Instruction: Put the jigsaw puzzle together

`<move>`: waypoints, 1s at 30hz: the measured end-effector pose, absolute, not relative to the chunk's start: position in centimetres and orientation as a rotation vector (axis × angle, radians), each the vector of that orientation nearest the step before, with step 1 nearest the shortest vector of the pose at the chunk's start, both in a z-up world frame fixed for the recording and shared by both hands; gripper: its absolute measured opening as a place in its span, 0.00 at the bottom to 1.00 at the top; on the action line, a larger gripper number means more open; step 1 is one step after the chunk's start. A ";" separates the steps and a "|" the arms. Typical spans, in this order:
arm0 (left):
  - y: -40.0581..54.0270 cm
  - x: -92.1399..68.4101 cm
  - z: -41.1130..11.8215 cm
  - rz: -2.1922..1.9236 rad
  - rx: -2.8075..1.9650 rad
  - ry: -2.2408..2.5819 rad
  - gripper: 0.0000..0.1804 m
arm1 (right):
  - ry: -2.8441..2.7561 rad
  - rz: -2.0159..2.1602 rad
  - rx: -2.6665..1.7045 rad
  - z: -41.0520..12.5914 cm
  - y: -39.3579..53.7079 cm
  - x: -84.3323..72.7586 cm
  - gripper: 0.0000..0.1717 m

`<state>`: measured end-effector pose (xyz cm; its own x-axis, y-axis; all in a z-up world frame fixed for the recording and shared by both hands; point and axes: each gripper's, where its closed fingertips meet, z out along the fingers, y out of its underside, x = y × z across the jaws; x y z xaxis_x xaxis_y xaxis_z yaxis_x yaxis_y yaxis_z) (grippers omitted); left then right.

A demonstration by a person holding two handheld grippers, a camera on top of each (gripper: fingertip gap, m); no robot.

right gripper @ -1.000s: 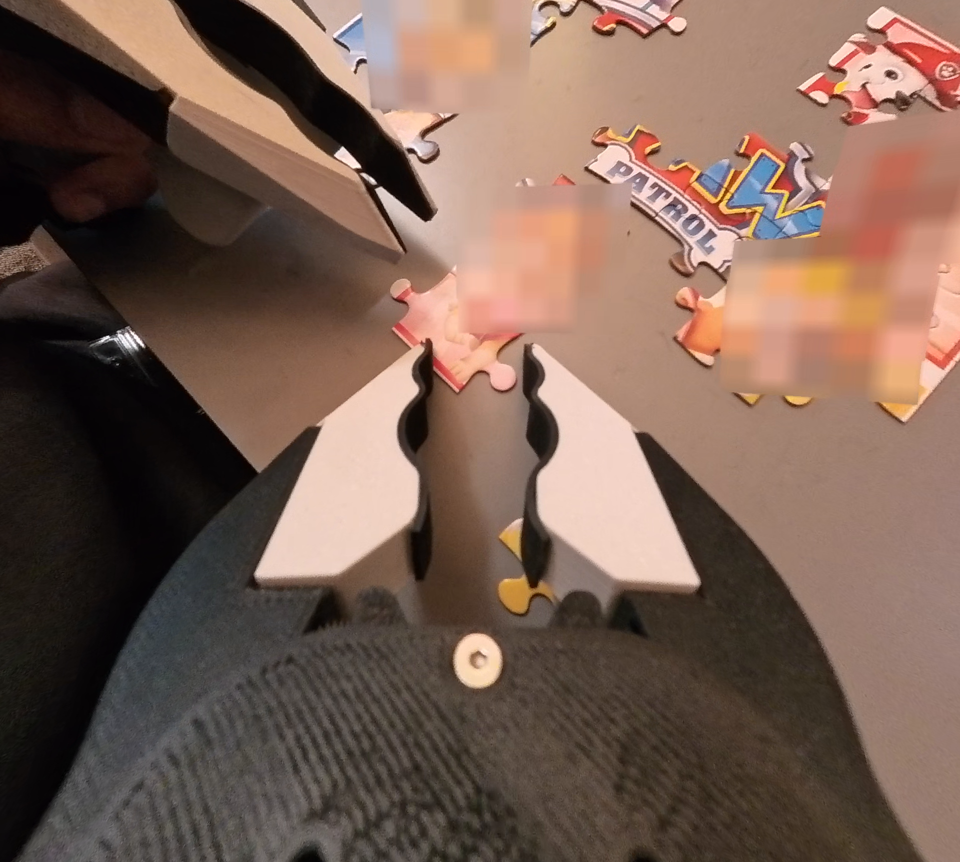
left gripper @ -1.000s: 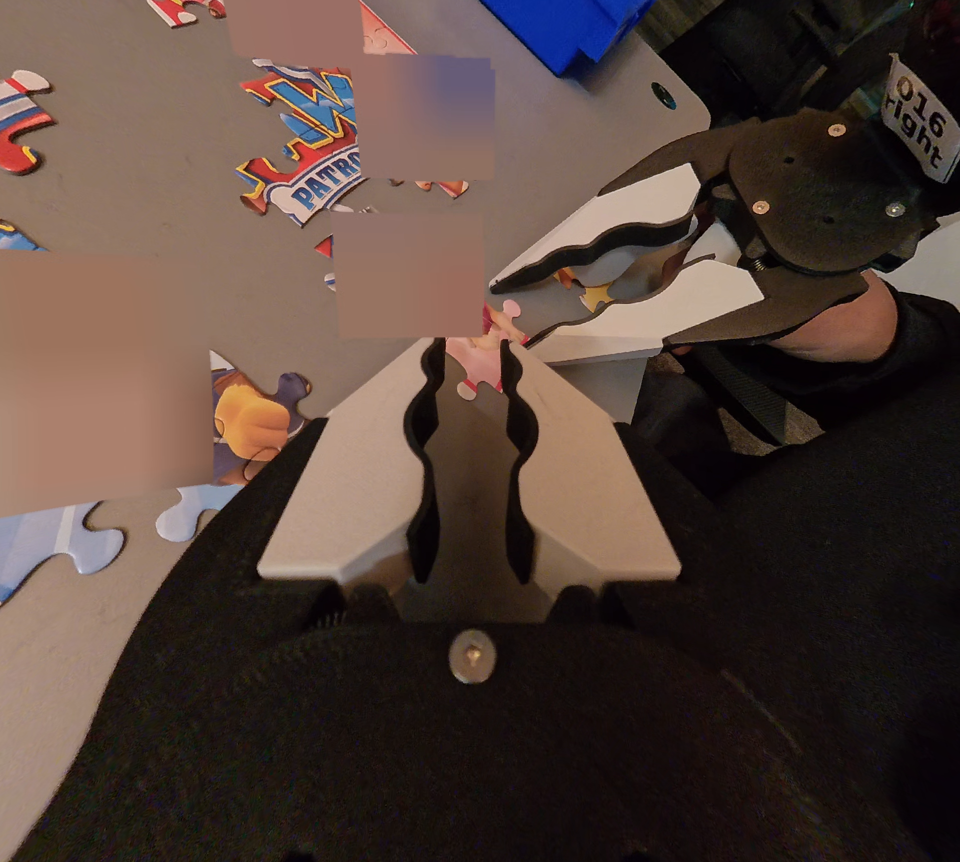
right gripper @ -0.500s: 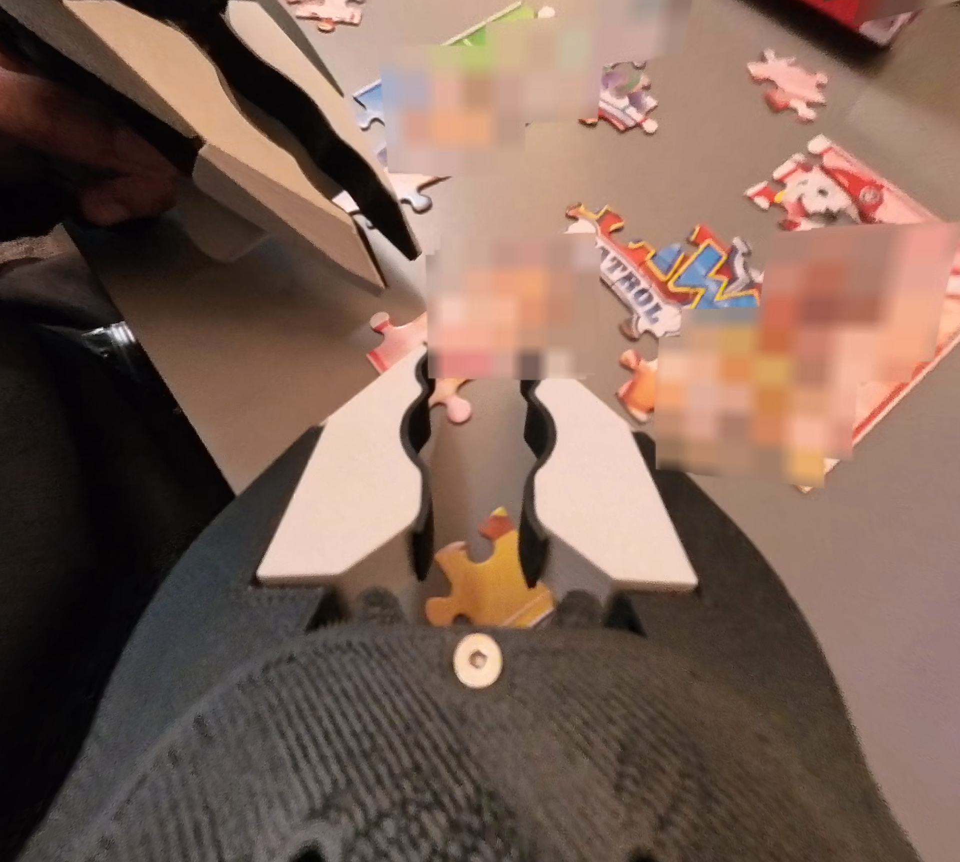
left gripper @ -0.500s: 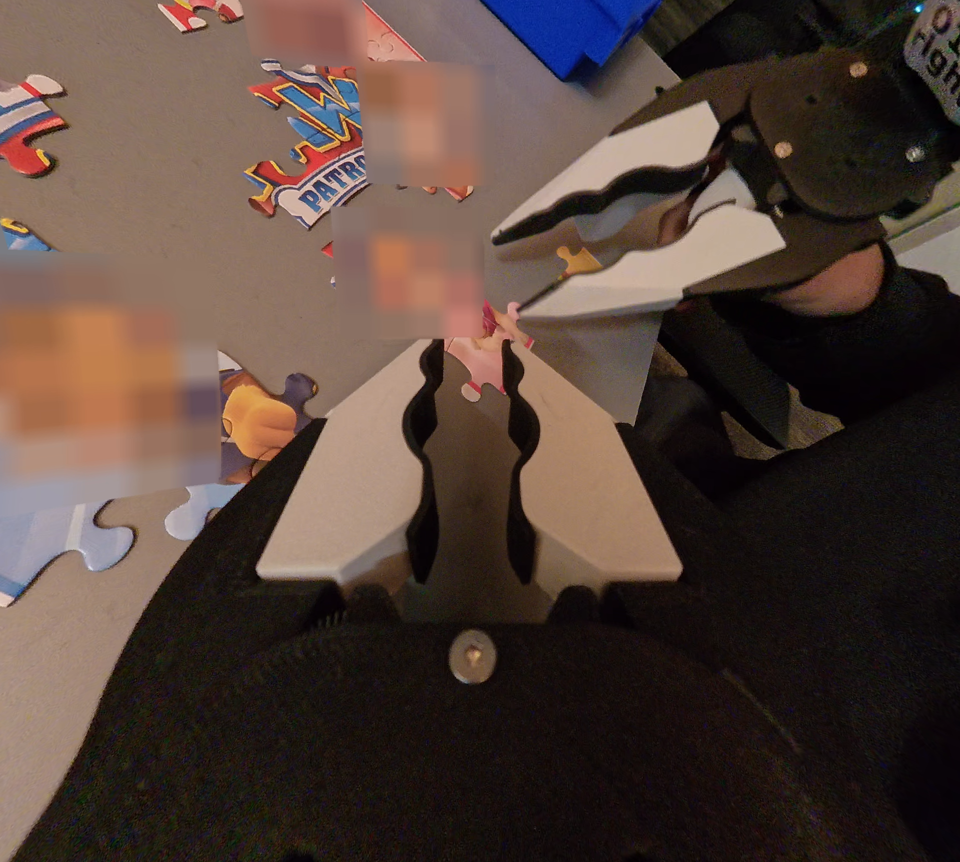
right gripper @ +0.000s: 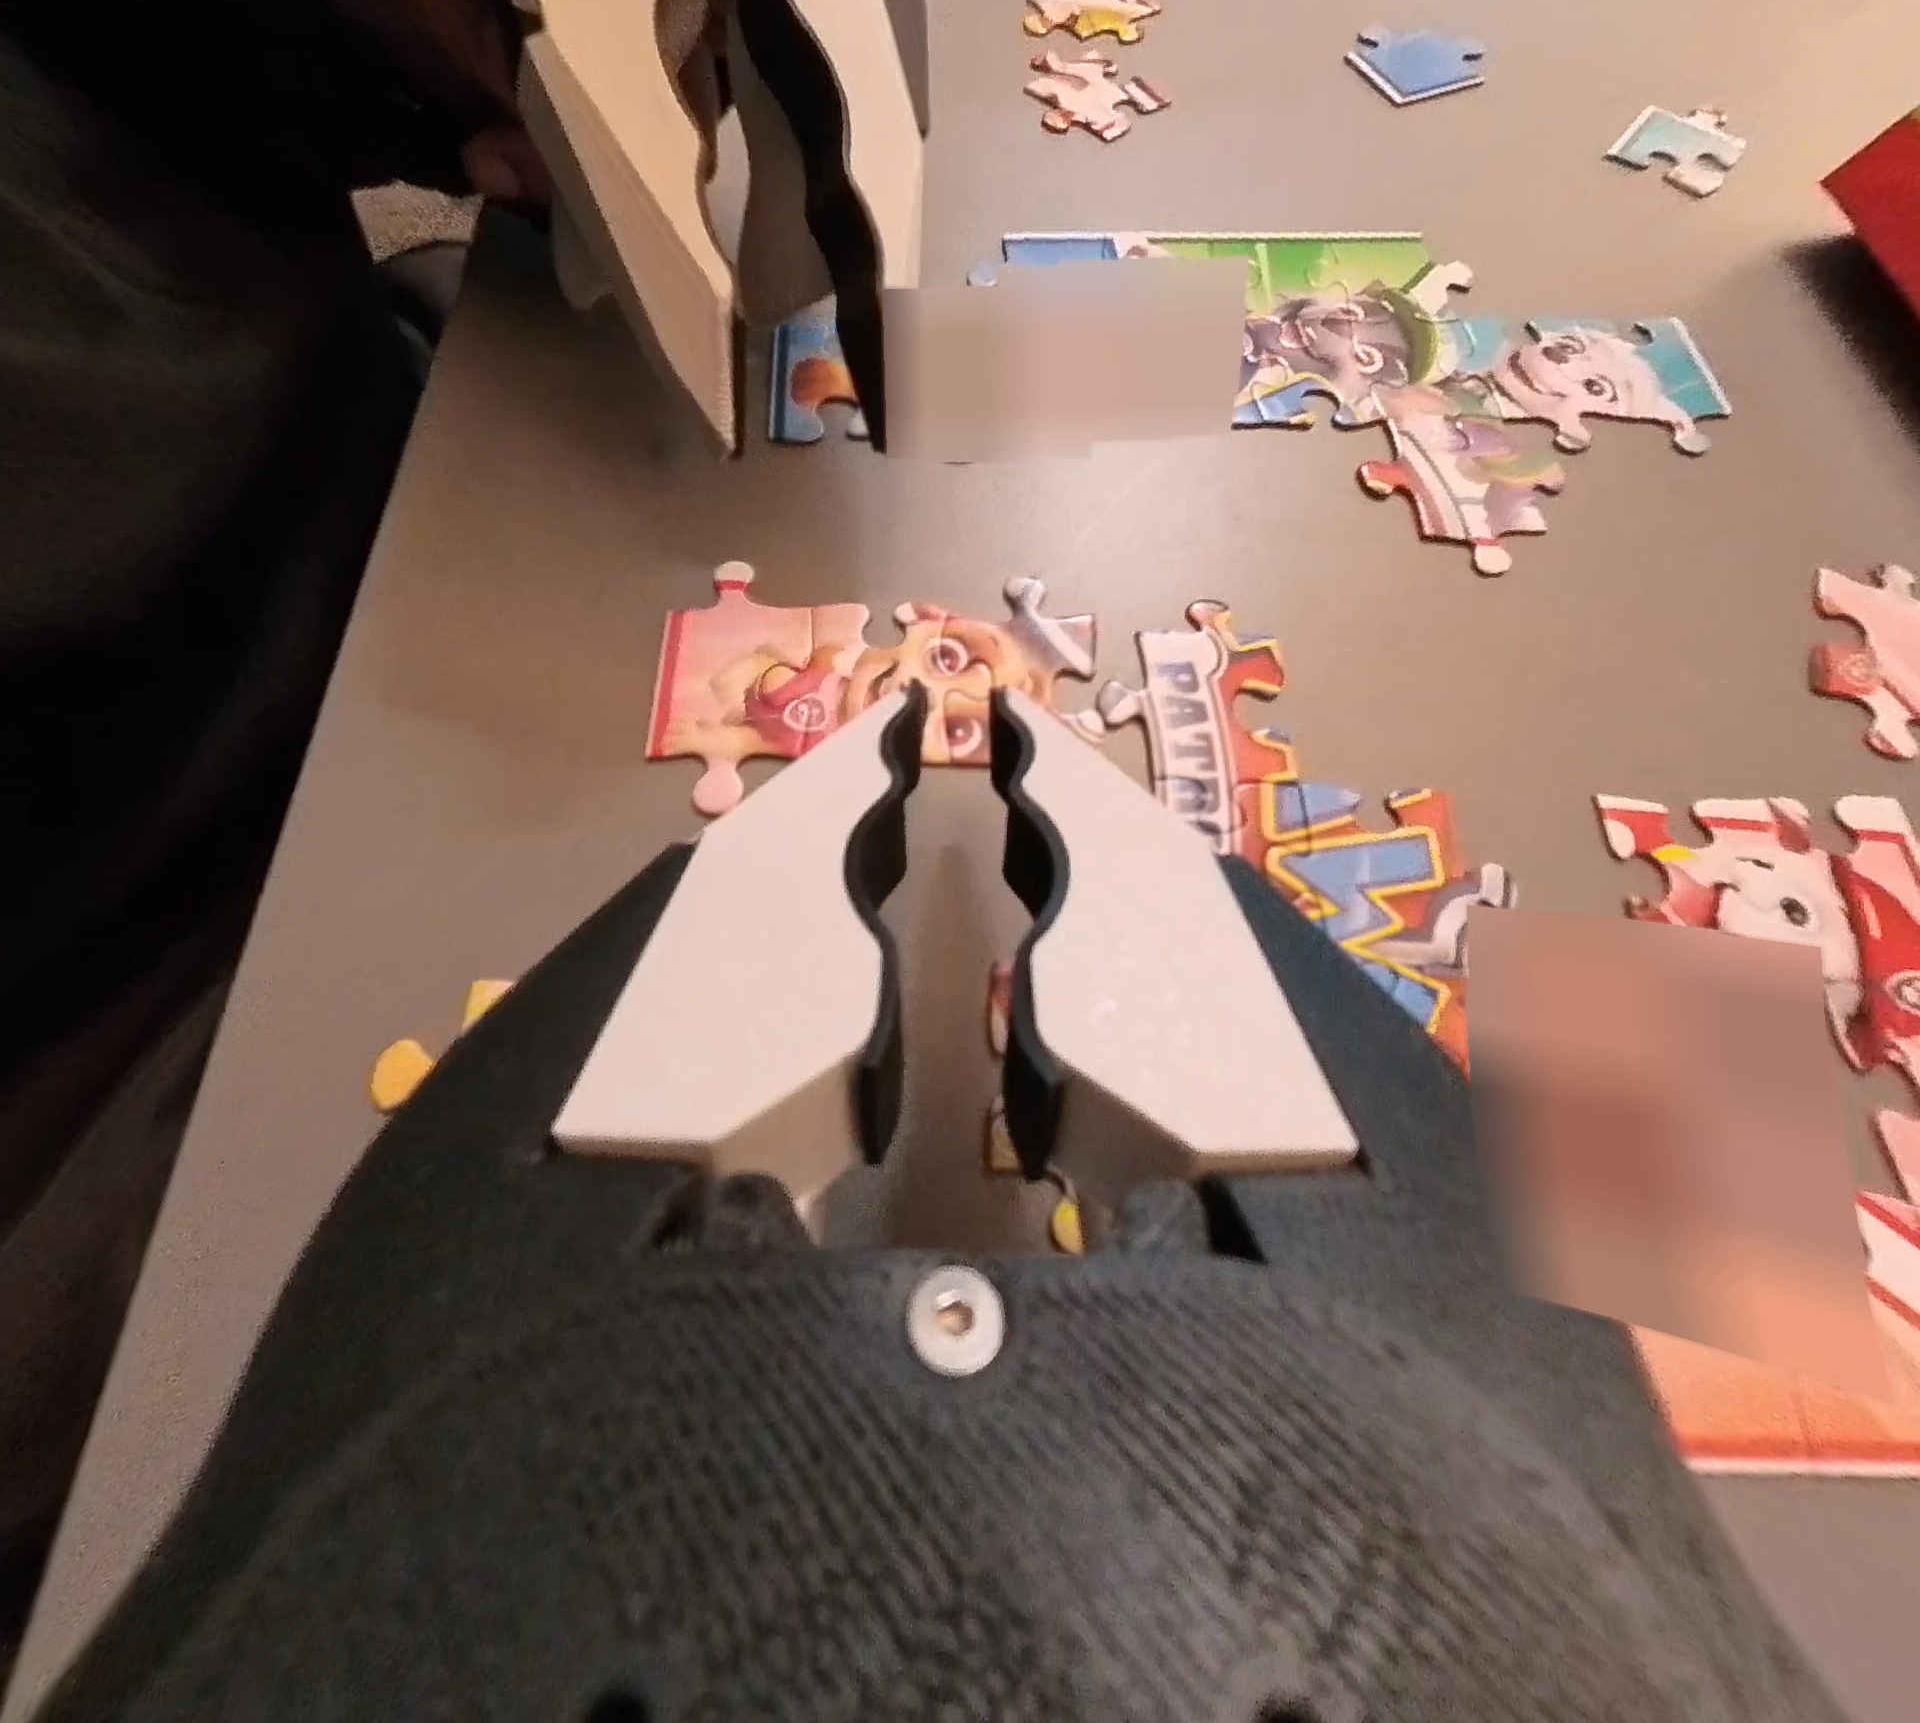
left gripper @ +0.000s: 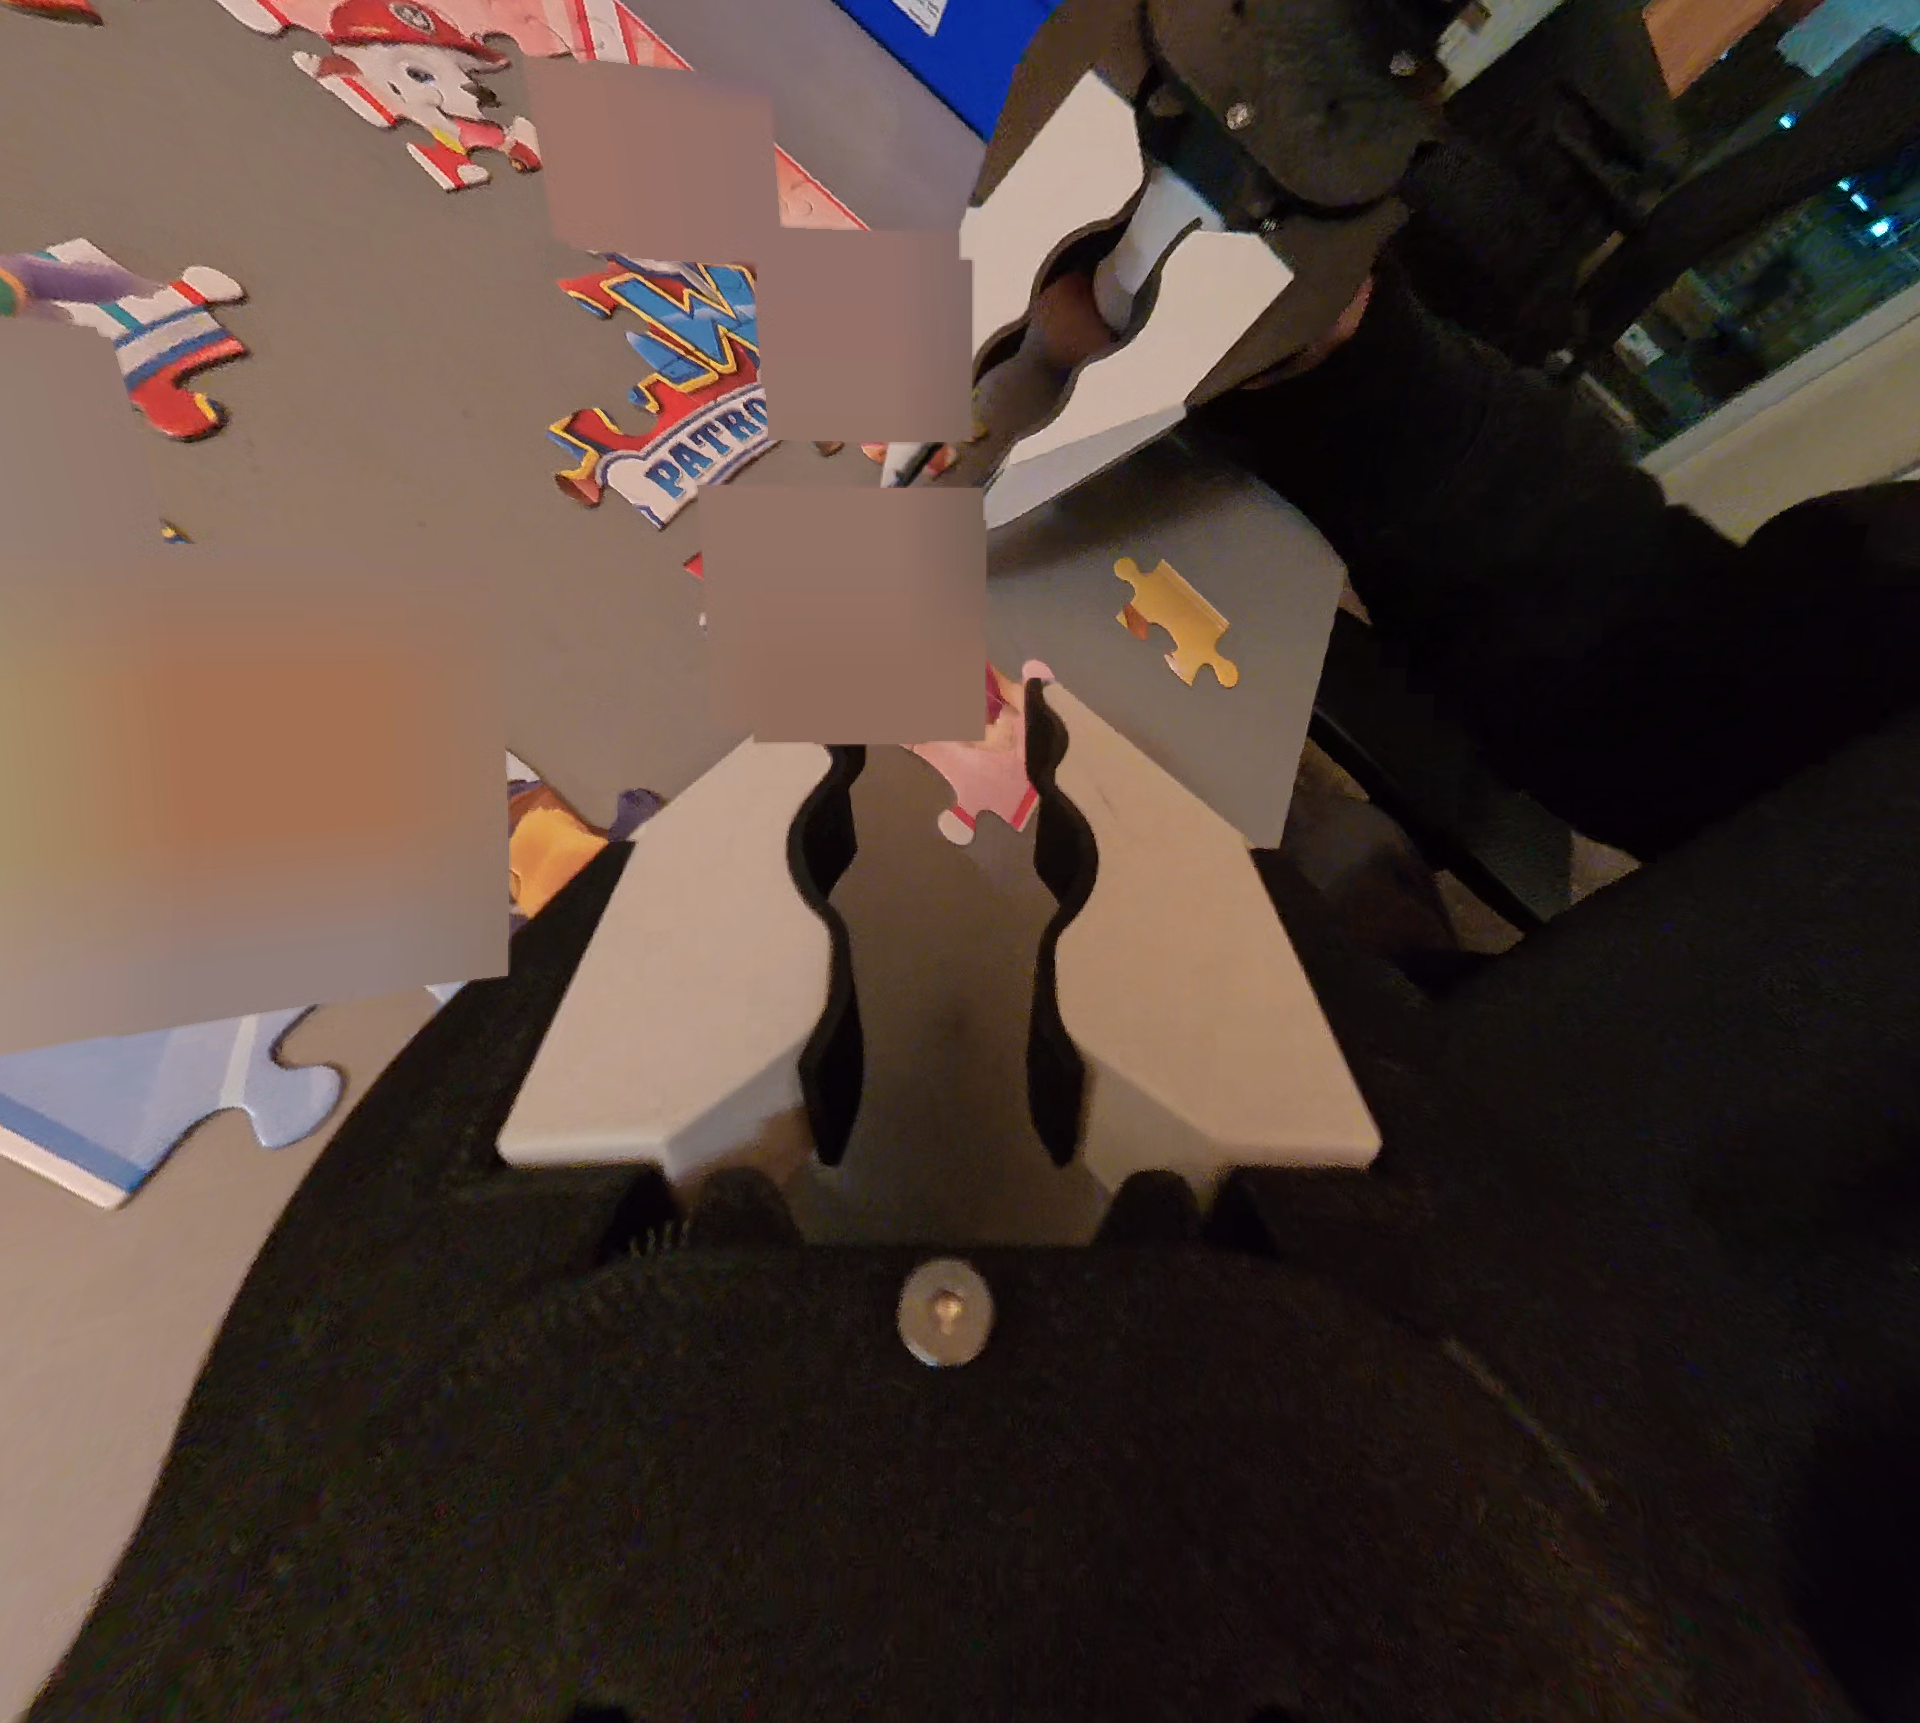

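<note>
The left gripper (left gripper: 940,738) stands with its jaws apart and nothing between the pads; one fingertip is hidden by a blur patch. A pink puzzle section (left gripper: 987,774) lies flat on the tabletop (left gripper: 416,426) directly beyond and below its fingertips, offset toward the right-hand finger (left gripper: 1039,717). Whether that finger touches the piece cannot be told.

The right gripper (right gripper: 951,707) has its jaws at a narrow gap, with nothing clamped. It hovers above the same pink puzzle section (right gripper: 831,686), and the fingertips overlap the section's near edge in view. The section's long axis runs across the right gripper's line of reach, left to right.

A loose yellow puzzle piece (left gripper: 1179,619) lies on the tabletop forward and to the right of the left gripper, near the tabletop corner. The logo puzzle section (right gripper: 1299,821) lies just right of the right gripper.
</note>
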<state>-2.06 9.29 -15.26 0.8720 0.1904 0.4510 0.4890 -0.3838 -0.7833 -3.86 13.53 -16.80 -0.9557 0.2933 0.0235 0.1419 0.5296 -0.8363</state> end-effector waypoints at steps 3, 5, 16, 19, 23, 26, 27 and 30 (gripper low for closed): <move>9.6 -2.8 -14.7 -0.342 -1.928 -0.451 0.16 | -2.546 1.340 -0.339 -16.2 14.3 -3.9 0.04; 10.1 -3.3 -13.8 -0.347 -1.888 -0.402 0.16 | -2.499 1.417 -0.321 -15.5 14.5 -3.4 0.00; 11.1 -5.2 -11.0 -0.125 -1.747 -0.226 0.15 | -2.642 1.332 -0.385 -17.7 14.4 -2.9 0.06; 10.8 -5.2 -10.3 -0.167 -1.694 -0.240 0.15 | -2.689 1.287 -0.391 -18.4 14.3 -2.7 0.09; 10.6 -5.6 -10.5 -0.245 -1.677 -0.281 0.16 | -2.707 1.261 -0.390 -18.7 14.3 -2.7 0.10; 10.6 -5.6 -10.4 -0.240 -1.673 -0.283 0.16 | -2.711 1.263 -0.393 -18.7 14.3 -2.6 0.10; 10.6 -5.6 -10.4 -0.240 -1.675 -0.281 0.16 | -2.712 1.264 -0.393 -18.7 14.3 -2.6 0.10; 10.6 -5.6 -10.5 -0.248 -1.676 -0.283 0.16 | -2.715 1.263 -0.393 -18.7 14.3 -2.6 0.11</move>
<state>-5.56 10.61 -10.48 0.9450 0.0413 0.3243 0.3269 -0.1153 -0.9380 -2.60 14.29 -18.72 -0.9589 0.2837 0.0004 0.1824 0.6176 -0.7650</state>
